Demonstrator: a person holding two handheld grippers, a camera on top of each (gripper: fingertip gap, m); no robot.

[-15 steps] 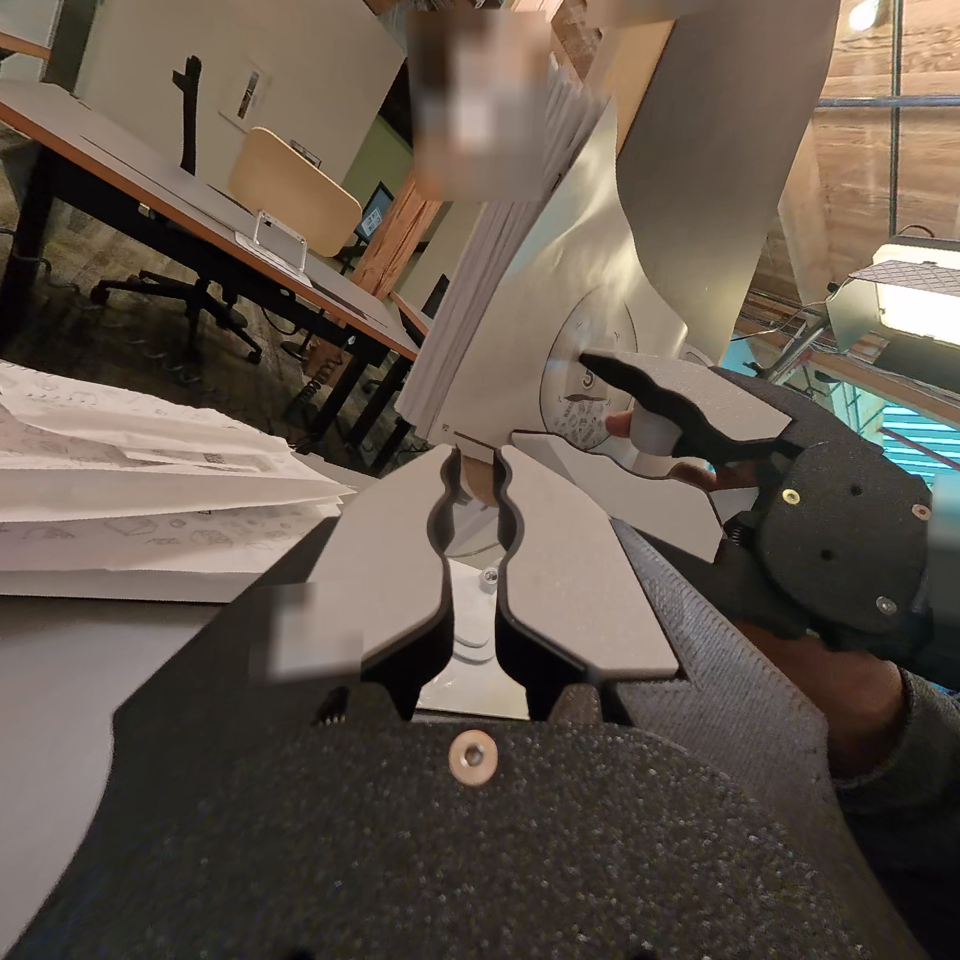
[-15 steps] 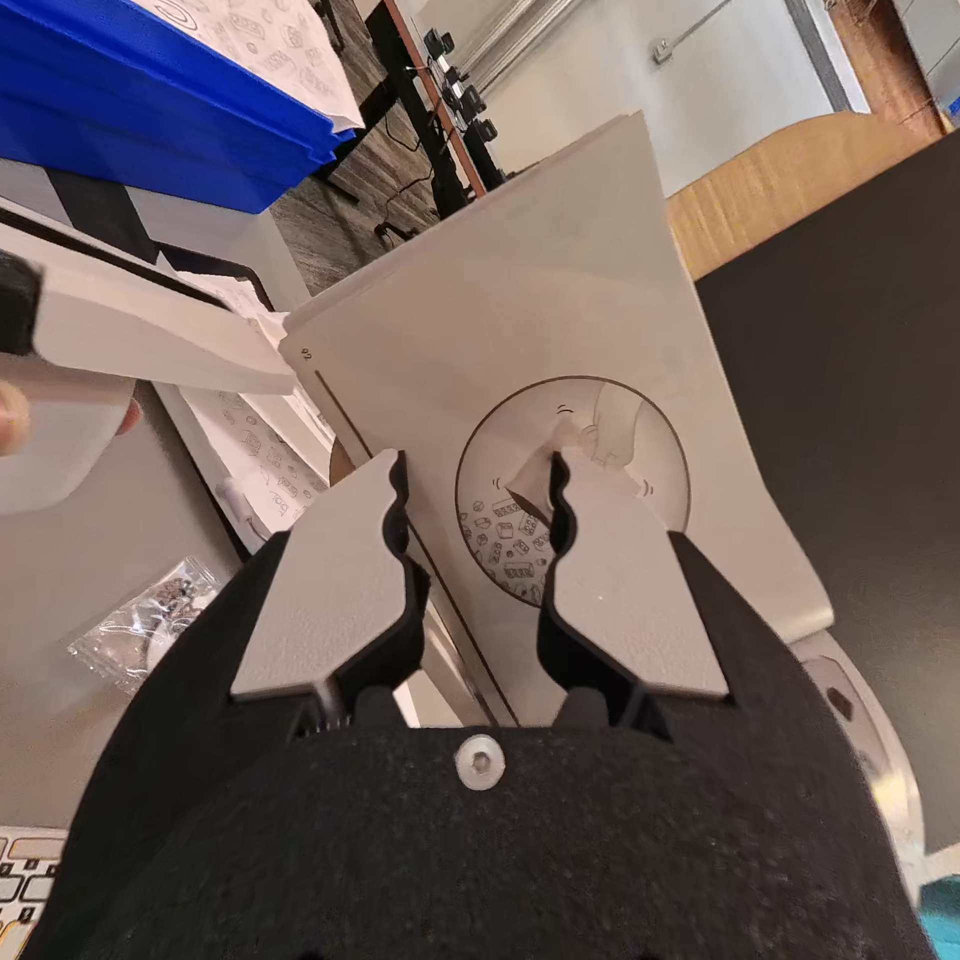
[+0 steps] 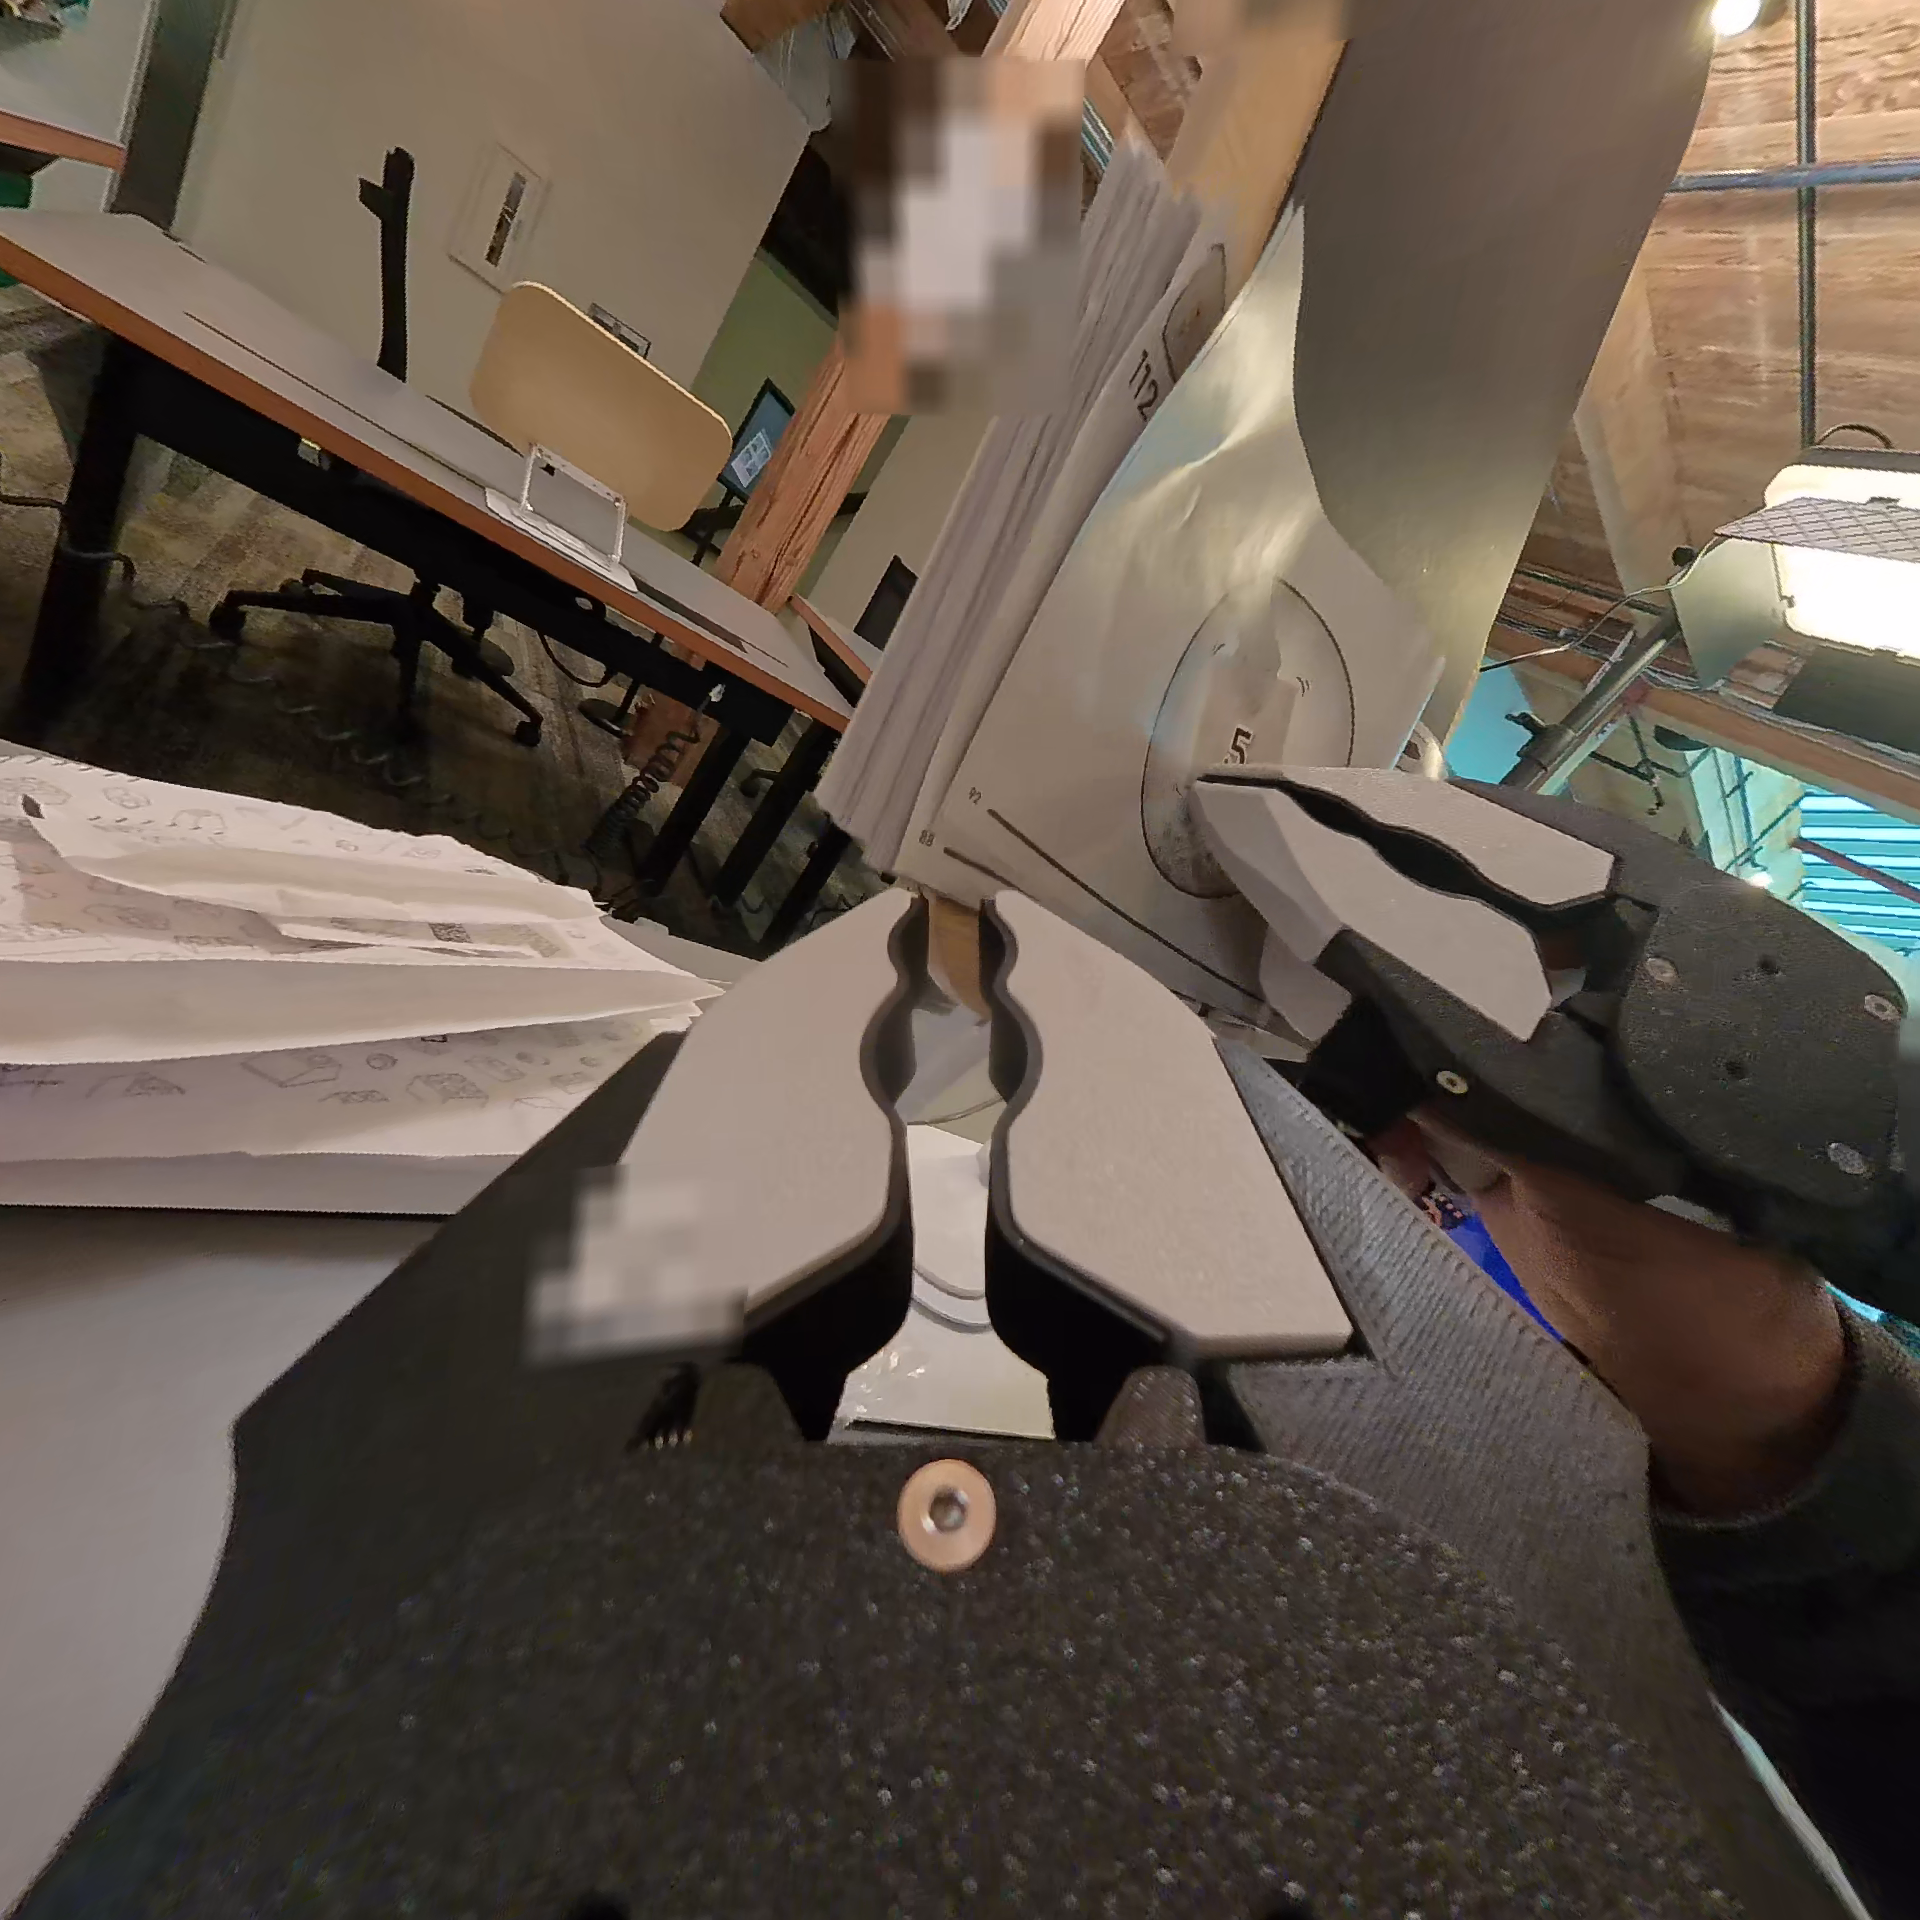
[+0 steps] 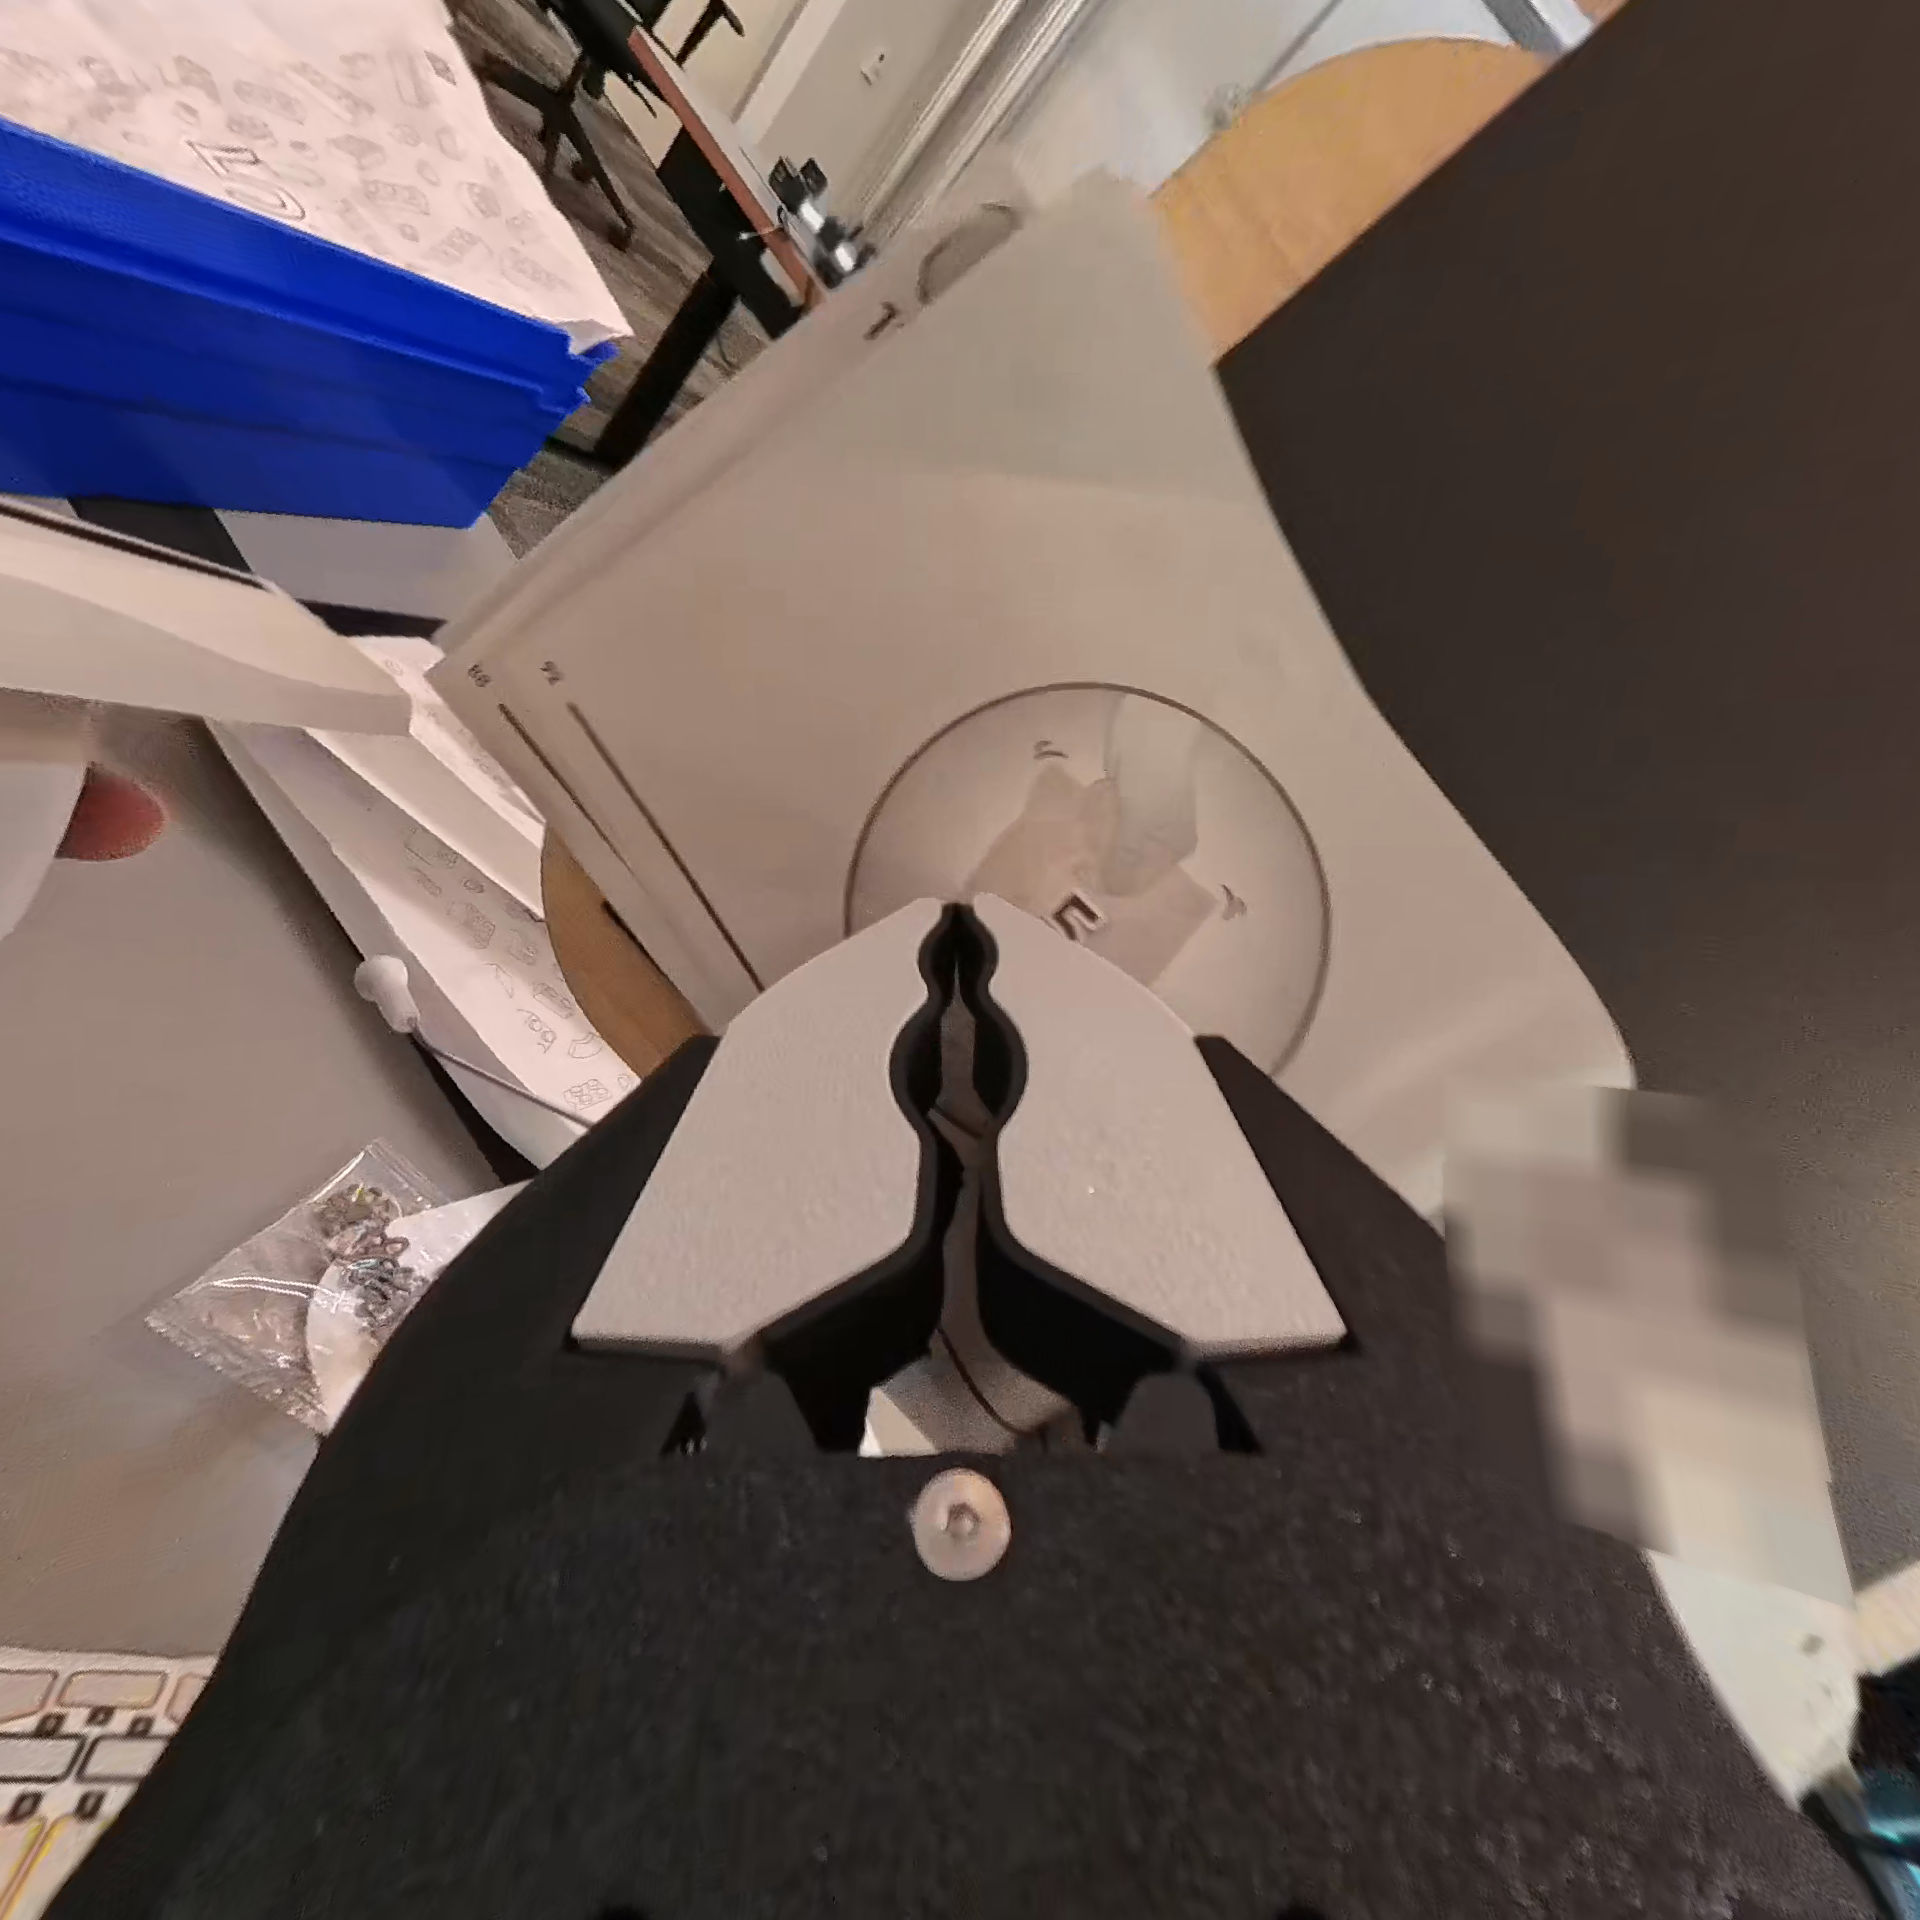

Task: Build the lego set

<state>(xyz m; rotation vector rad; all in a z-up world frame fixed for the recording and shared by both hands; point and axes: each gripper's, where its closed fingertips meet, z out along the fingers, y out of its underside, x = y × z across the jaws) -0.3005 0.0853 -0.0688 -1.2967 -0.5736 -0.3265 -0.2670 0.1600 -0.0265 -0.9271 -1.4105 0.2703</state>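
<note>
Paper bags (image 3: 312,966) printed with brick drawings are stacked at nine o'clock in the left wrist view; the left gripper (image 3: 951,914) is narrowly parted below the raised instruction booklet (image 3: 1101,665). Right wrist view — the right gripper (image 4: 961,920) is clamped on a matte booklet page; a clear parts bag (image 4: 301,1299) lies at eight o'clock.

Two close wrist views, both facing the instruction booklet (image 3: 1143,582) (image 4: 935,582).
</note>
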